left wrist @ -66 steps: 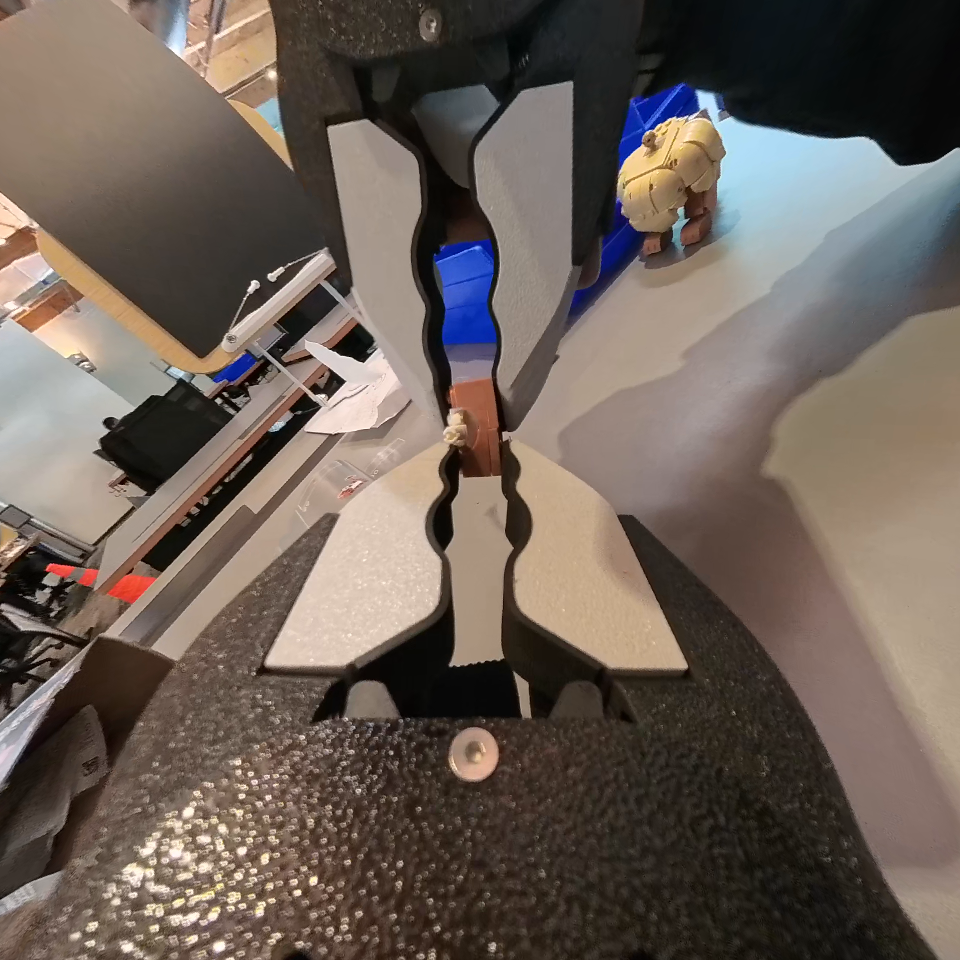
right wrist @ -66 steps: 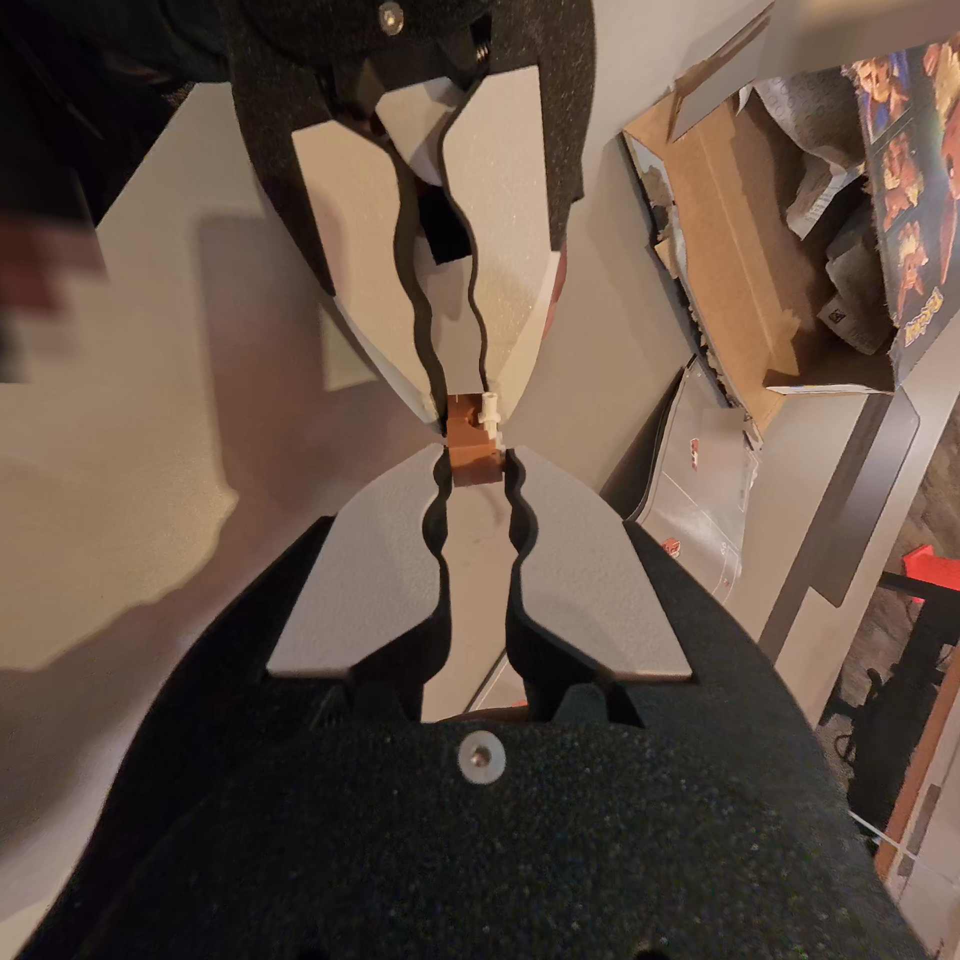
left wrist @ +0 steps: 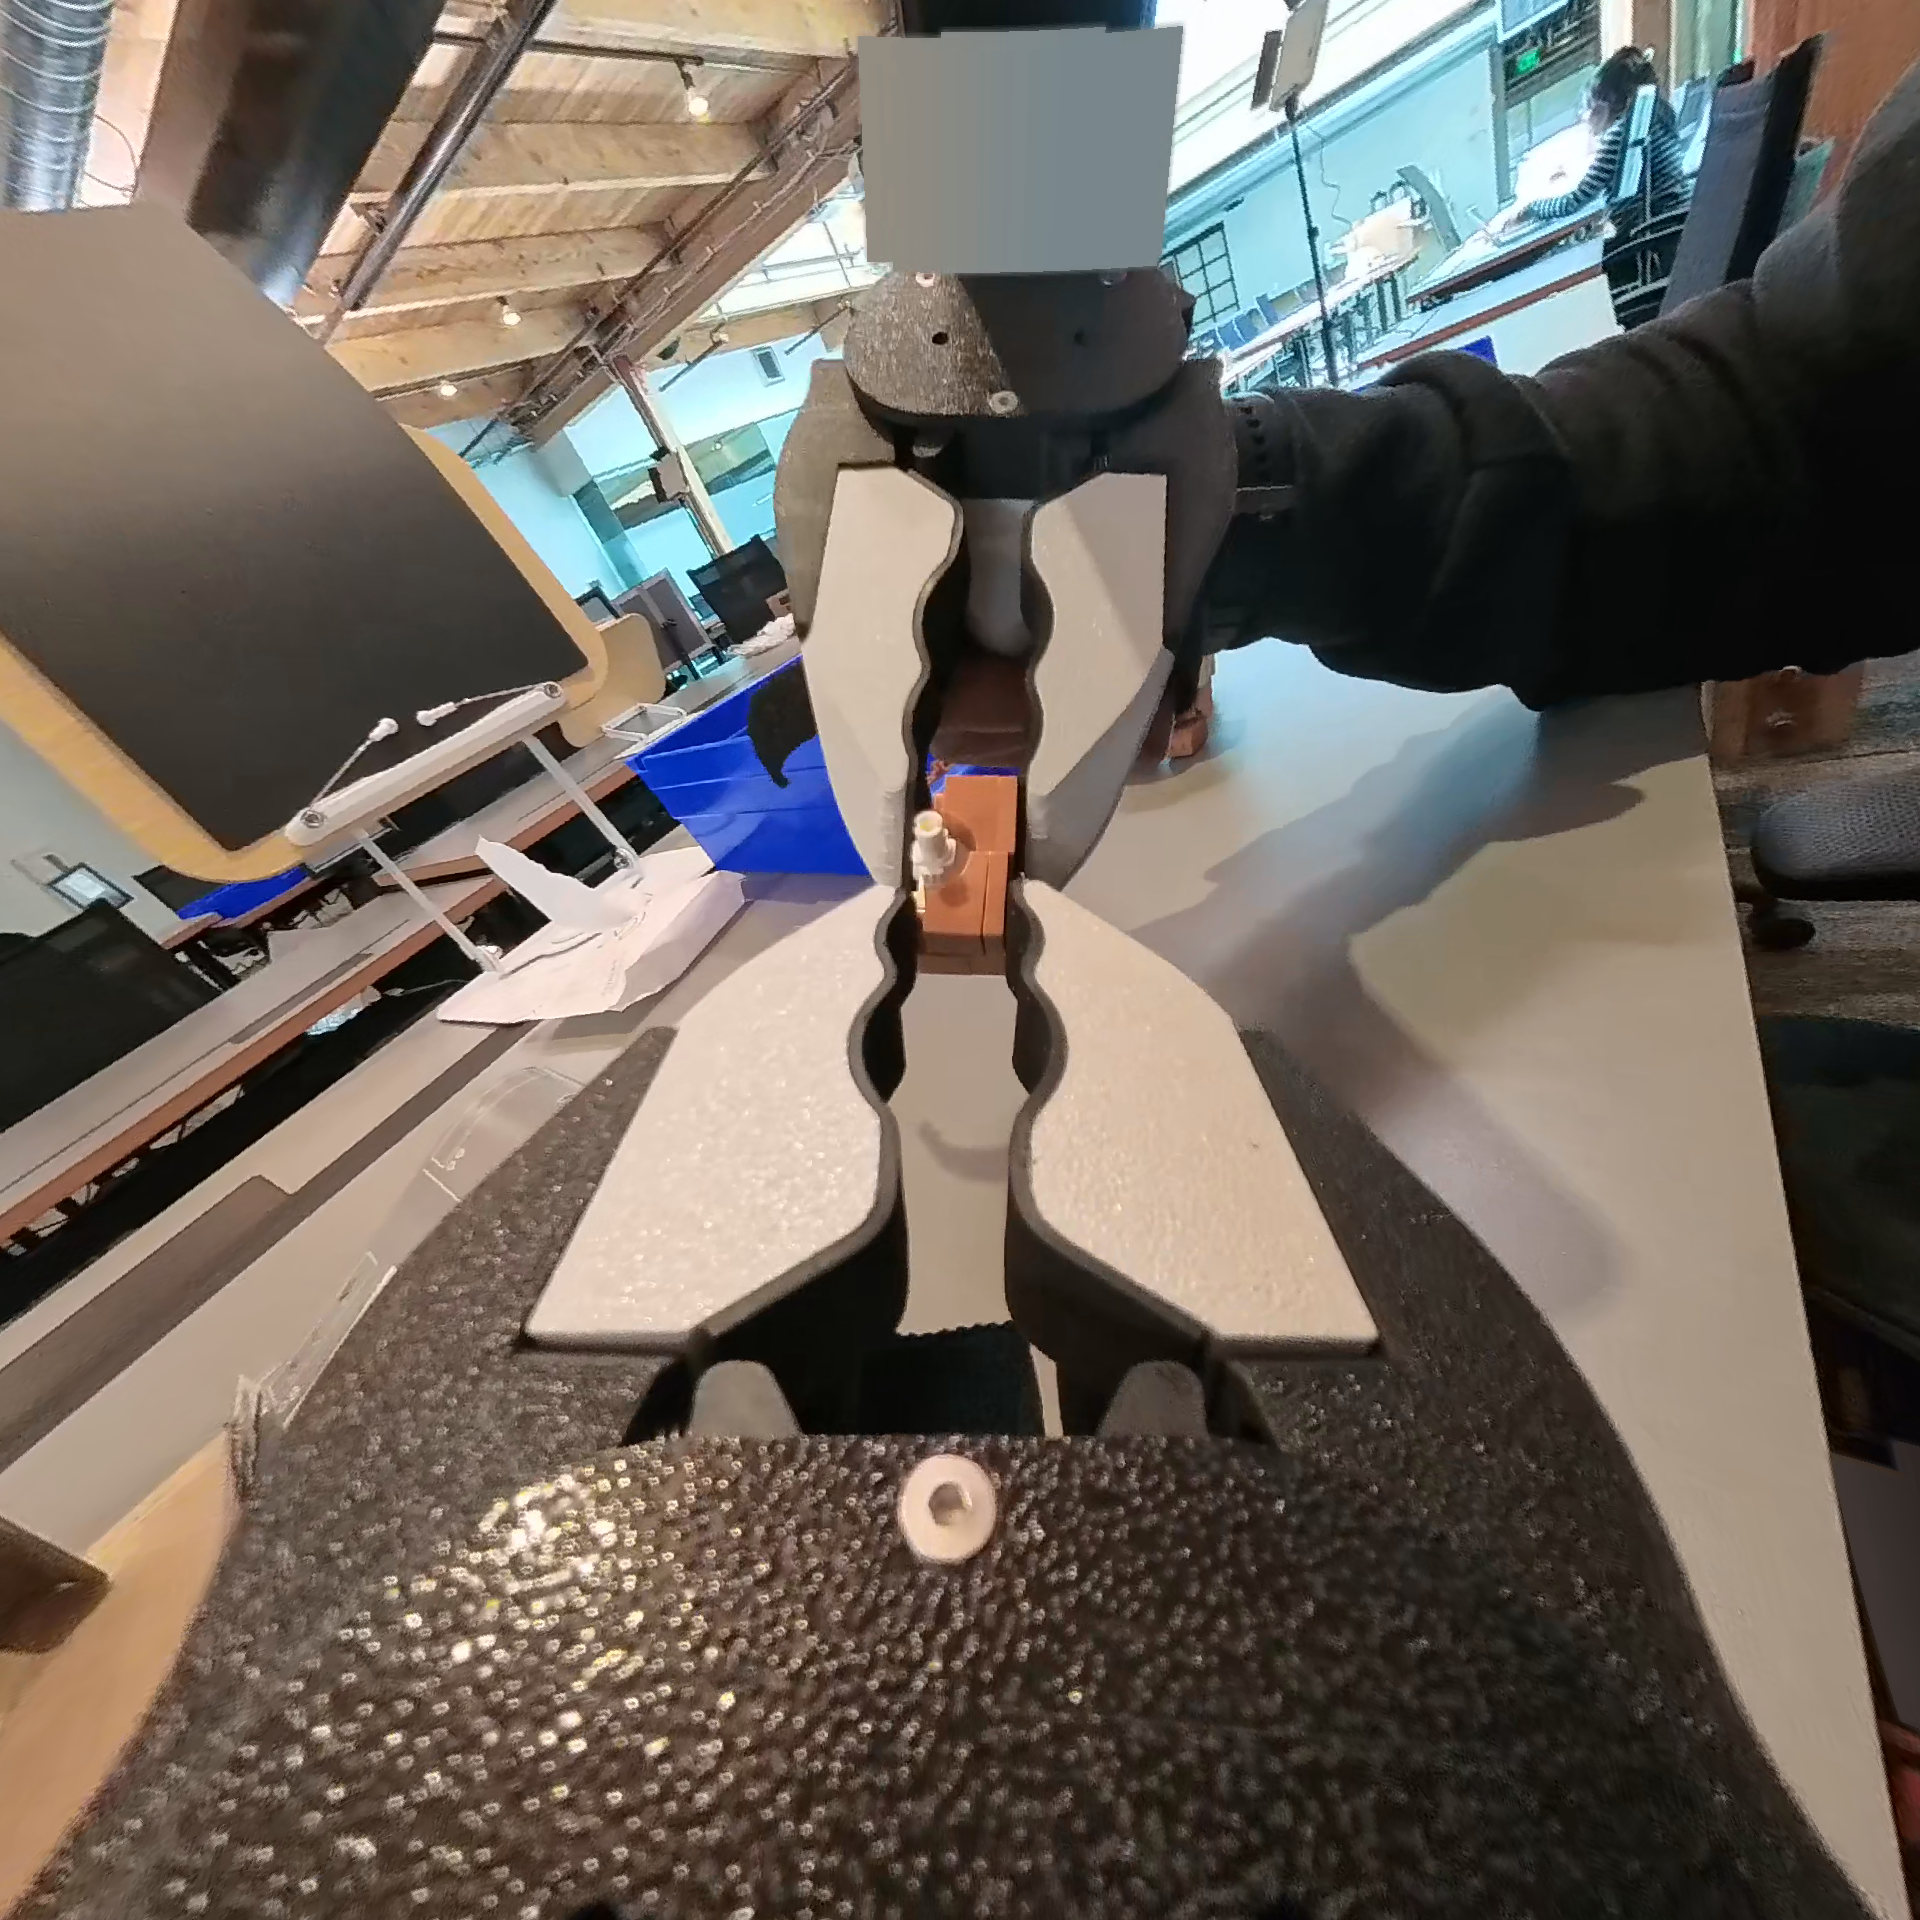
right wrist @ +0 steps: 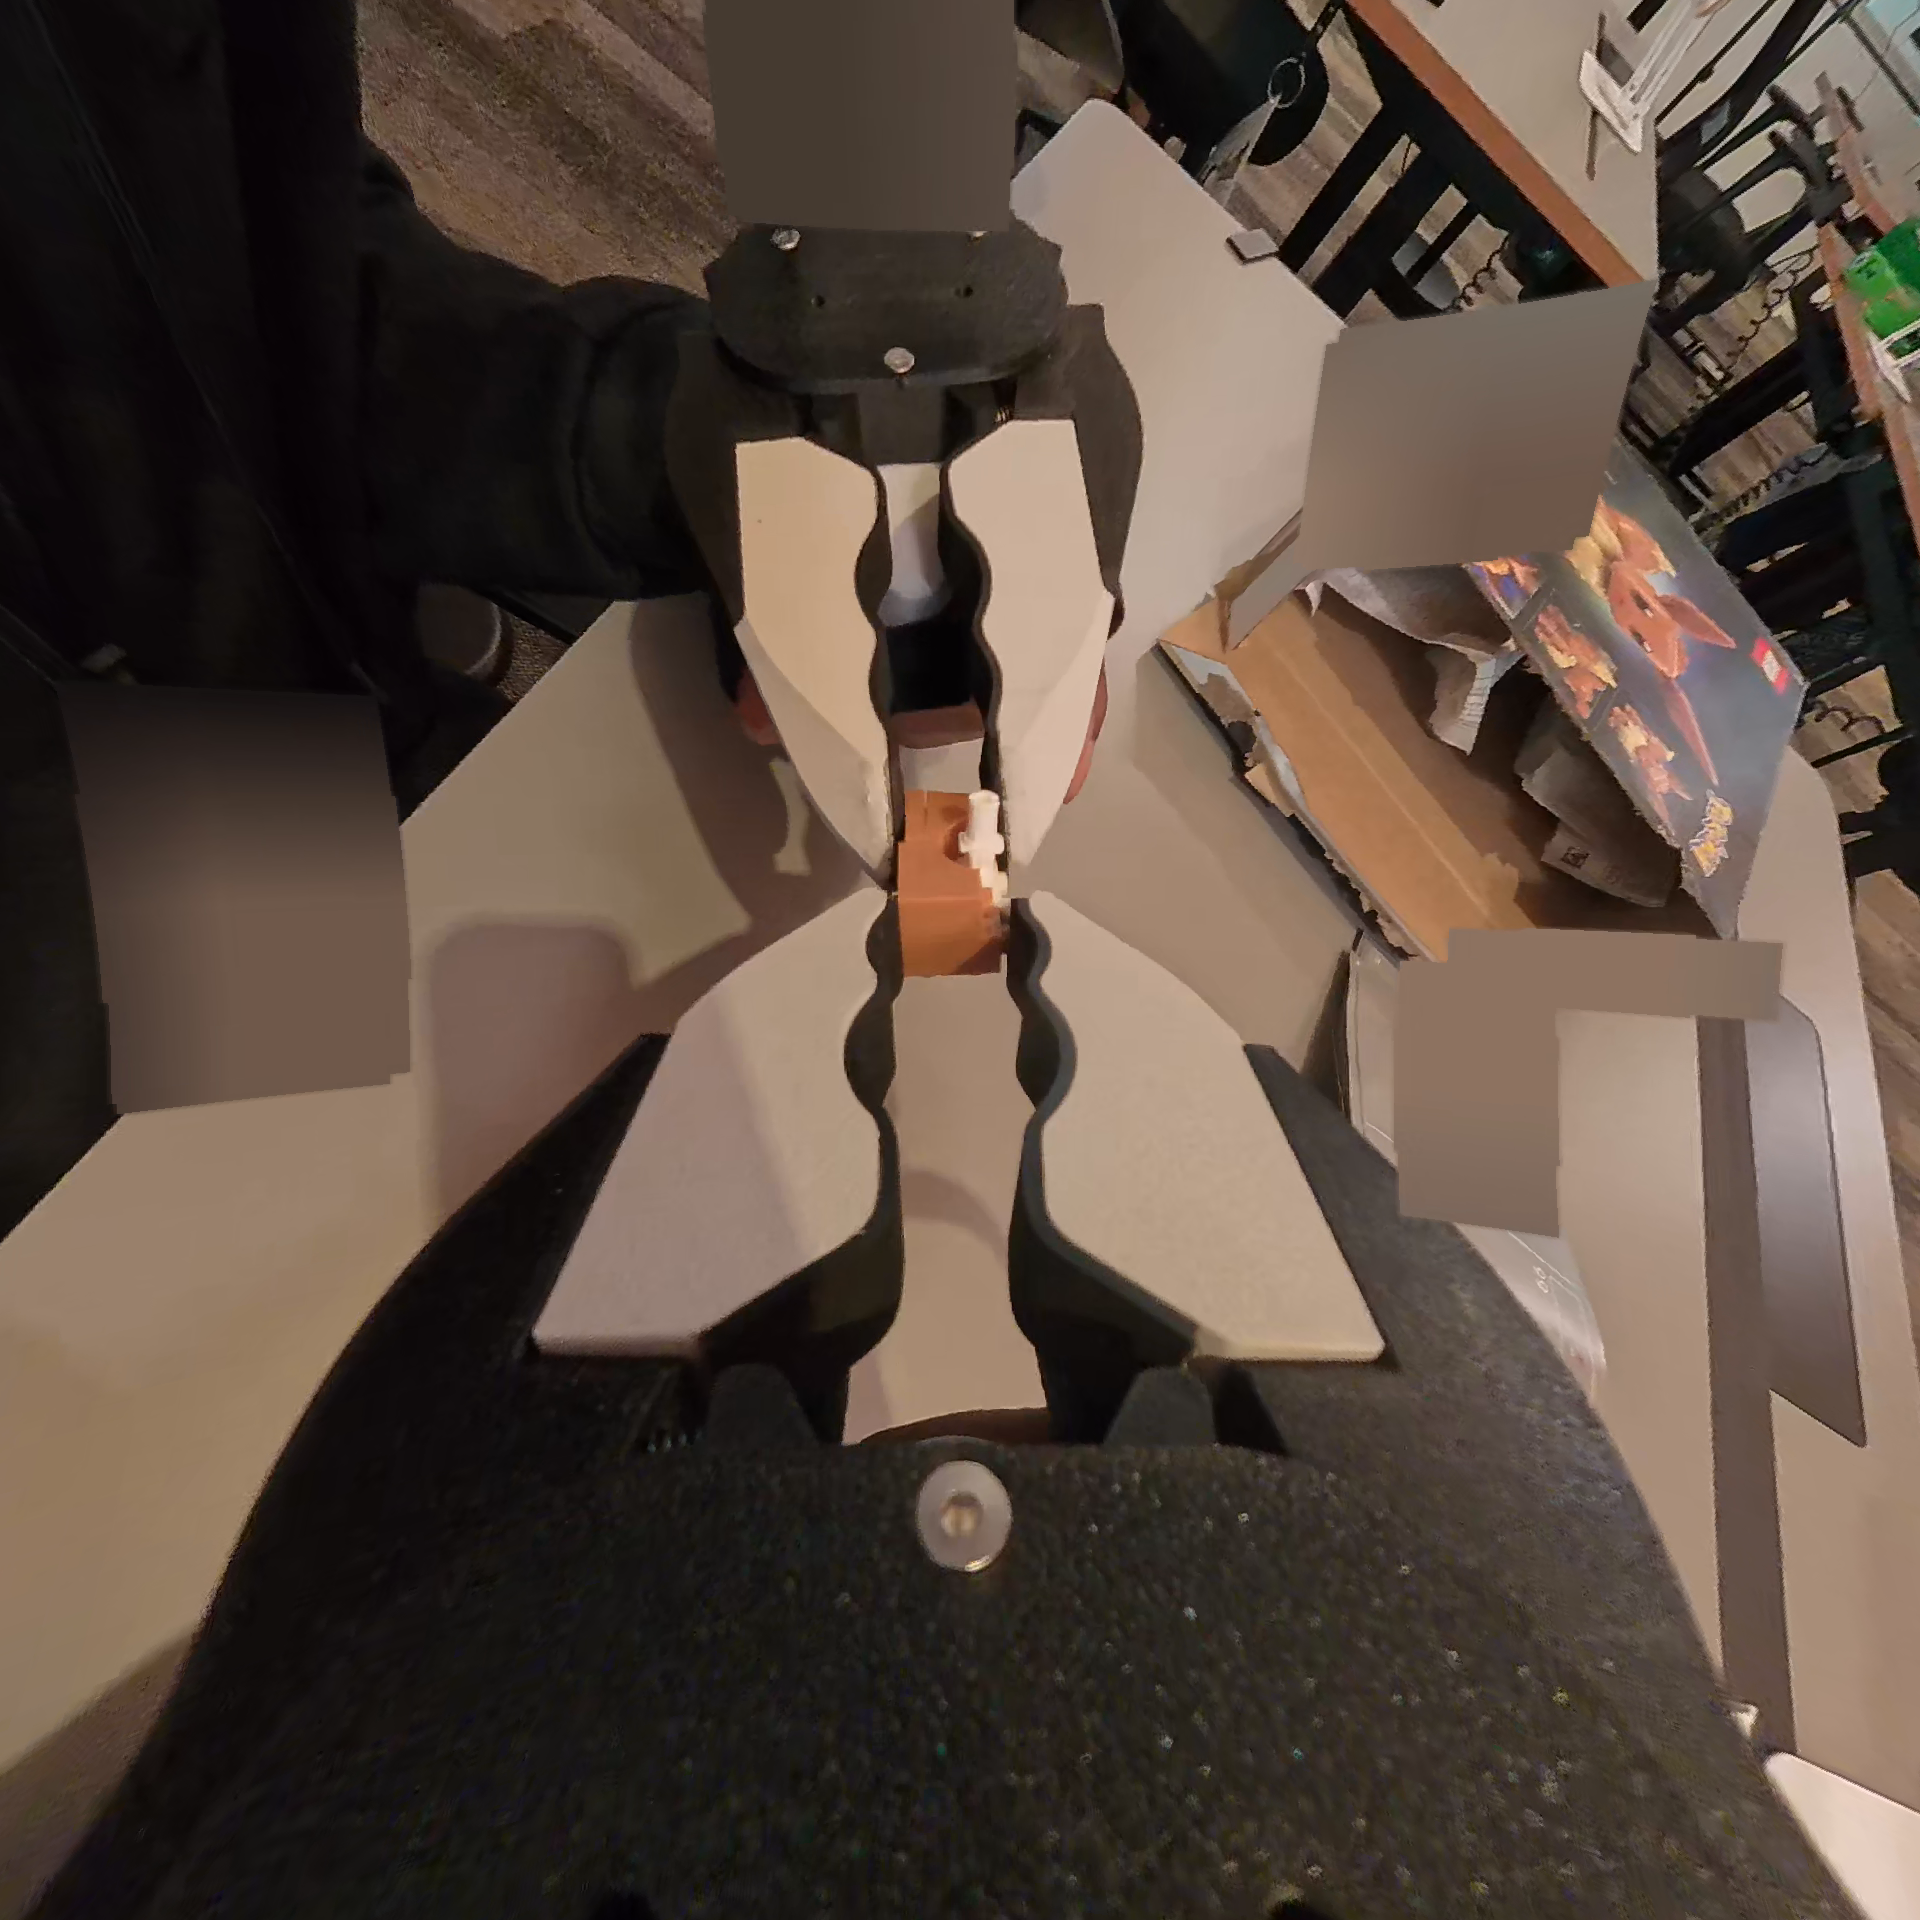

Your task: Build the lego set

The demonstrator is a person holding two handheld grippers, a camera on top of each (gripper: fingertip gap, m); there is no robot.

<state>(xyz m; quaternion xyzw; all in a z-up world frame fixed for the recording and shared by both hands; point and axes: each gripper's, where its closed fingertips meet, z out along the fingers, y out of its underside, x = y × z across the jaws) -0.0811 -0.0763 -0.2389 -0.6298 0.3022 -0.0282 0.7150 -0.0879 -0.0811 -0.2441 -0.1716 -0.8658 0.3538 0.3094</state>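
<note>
Held tip to tip above the grey table (left wrist: pixel 1455 1039), the left gripper (left wrist: pixel 961 914) and right gripper (right wrist: pixel 951 925) each stand narrowly parted, pinching opposite ends of one brown brick assembly (left wrist: pixel 971 883) bearing a white pin (left wrist: pixel 932 857).

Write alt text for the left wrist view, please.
Two tongs meet tip to tip over a grey table, both clamped on one small brown brick assembly bearing a white pin. Blue bins and crumpled white paper sit behind.
</note>
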